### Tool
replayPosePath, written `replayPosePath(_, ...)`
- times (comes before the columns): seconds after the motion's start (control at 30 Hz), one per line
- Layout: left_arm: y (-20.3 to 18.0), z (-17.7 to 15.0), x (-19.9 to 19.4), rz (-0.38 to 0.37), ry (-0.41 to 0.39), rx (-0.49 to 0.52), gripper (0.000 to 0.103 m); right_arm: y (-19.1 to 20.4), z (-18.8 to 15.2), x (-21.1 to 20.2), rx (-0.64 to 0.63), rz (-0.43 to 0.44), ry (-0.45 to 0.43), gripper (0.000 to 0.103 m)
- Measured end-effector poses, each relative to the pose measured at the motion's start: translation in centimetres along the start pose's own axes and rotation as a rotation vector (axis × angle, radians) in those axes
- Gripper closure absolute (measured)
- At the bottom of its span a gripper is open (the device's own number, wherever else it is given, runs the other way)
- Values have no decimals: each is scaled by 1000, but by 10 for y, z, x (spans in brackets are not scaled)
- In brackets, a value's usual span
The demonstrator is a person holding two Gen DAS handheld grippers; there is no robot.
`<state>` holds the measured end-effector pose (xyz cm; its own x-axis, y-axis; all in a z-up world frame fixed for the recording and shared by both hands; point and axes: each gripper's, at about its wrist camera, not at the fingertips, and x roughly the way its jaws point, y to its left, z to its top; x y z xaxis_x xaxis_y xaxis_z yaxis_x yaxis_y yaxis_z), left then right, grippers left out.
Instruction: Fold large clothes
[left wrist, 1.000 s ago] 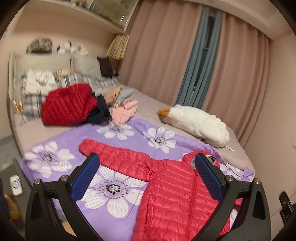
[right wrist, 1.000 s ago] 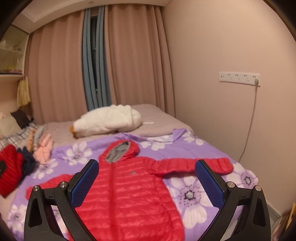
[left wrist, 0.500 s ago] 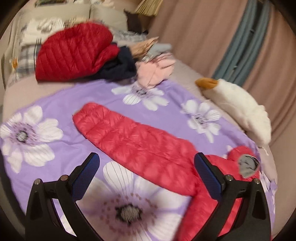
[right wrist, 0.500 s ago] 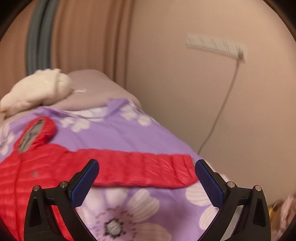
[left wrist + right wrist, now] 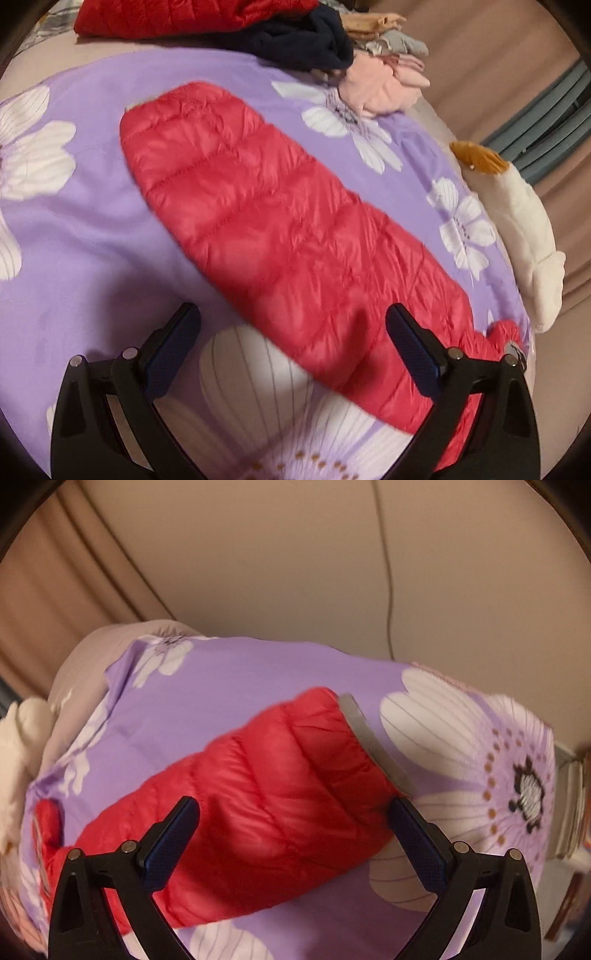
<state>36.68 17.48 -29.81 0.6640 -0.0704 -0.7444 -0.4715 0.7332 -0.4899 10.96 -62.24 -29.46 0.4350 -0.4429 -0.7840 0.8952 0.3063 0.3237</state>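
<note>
Jacket: red quilted puffer jacket (image 5: 295, 240) lies flat on the purple flowered bedsheet (image 5: 74, 240).
Left gripper (image 5: 291, 332): spread over one sleeve.
Right gripper (image 5: 293, 825): spread at the grey-edged cuff (image 5: 373, 738).
Risk: slick padding may slip out, probably.

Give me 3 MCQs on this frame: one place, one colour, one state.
1. Where does the pile of clothes lie relative to the left sleeve?
A. Beyond its cuff end, at the far edge of the sheet
B. Under the sleeve
C. Between the gripper fingers

2. What colour is the sheet?
A. Green with stripes
B. Purple with white flowers
C. Plain grey

3. What is the state of the right gripper?
A. Shut on the cuff
B. Open, over the right sleeve
C. Shut, holding nothing

Answers:
1 A: the pile sits past the sleeve's far end in the left wrist view.
2 B: purple cloth with white petals shows in both views.
3 B: its jaws stand wide apart with the right sleeve lying flat between them, ungripped.
</note>
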Motion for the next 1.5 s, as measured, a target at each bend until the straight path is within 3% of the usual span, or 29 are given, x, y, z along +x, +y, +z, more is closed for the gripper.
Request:
replayPosePath(0.1, -3, 9, 13, 3, 22, 44, 4, -1, -11, 1, 21, -32, 12, 0)
replayPosePath(0.2, -6, 18, 24, 41, 5, 40, 11, 0, -21, -14, 30, -59, -31, 0)
replayPosePath(0.3, -2, 23, 28, 99, -44, -14, 34, 8, -32, -22, 1, -80, 5, 0)
replayPosePath(0.37, 2, 26, 29, 118, -68, -55, 41, 10, -36, -27, 42, -55, -22, 0)
replayPosePath(0.4, 5, 27, 28, 133, -86, -80, 51, 10, -37, -28, 69, -32, -36, 0)
replayPosePath(0.47, 9, 27, 28, 141, -111, -108, 57, 16, -37, -29, 72, -16, -73, 14)
replayPosePath(0.53, 9, 26, 28, 158, -134, -109, 65, 20, -37, -22, 15, -81, -106, 47)
replayPosePath(0.6, 8, 24, 28, 166, -148, -85, 65, 27, -39, -23, 0, -117, -129, 58)
replayPosePath(0.63, 8, 24, 28, 171, -153, -74, 65, 31, -41, -28, -5, -115, -142, 72)
replayPosePath(0.7, 7, 24, 30, 176, -162, -64, 63, 45, -45, -37, -49, -153, -165, 88)
replayPosePath(0.77, 7, 24, 30, 175, -177, -70, 63, 61, -48, -51, -97, -183, -213, 91)
replayPosePath(0.97, 14, 17, 28, 155, -241, -130, 68, 124, -62, -123, -224, -63, -347, 91)
replayPosePath(1.07, 13, 17, 29, 162, -246, -124, 69, 169, -79, -159, -259, 87, -357, 91)
replayPosePath(1.23, 16, 16, 29, 138, -259, -134, 67, 277, -142, -211, -473, 378, -327, 91)
replayPosePath(1.33, 17, 15, 29, 136, -267, -138, 68, 330, -194, -236, -597, 496, -307, 92)
replayPosePath(1.5, 19, 15, 29, 127, -276, -147, 68, 375, -276, -251, -710, 559, -248, 92)
